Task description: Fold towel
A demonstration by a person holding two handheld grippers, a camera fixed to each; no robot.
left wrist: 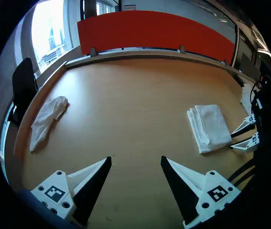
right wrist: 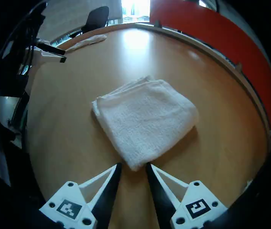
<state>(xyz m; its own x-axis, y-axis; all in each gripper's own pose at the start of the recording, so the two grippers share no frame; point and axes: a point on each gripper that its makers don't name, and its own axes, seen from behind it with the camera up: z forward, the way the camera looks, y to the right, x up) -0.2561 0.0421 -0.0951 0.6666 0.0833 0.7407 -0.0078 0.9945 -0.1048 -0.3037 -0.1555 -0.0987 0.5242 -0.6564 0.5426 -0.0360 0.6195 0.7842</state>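
You are working on a wooden table (left wrist: 135,95) with a raised rim along its curved far edge. A red panel (left wrist: 154,32) stands upright just behind that rim. In the left gripper view, a crumpled white cloth (left wrist: 45,118) lies near the table's left edge. A black chair (left wrist: 23,86) stands just beyond that edge. Behind the chair, a bright window (left wrist: 49,36) shows buildings outside.
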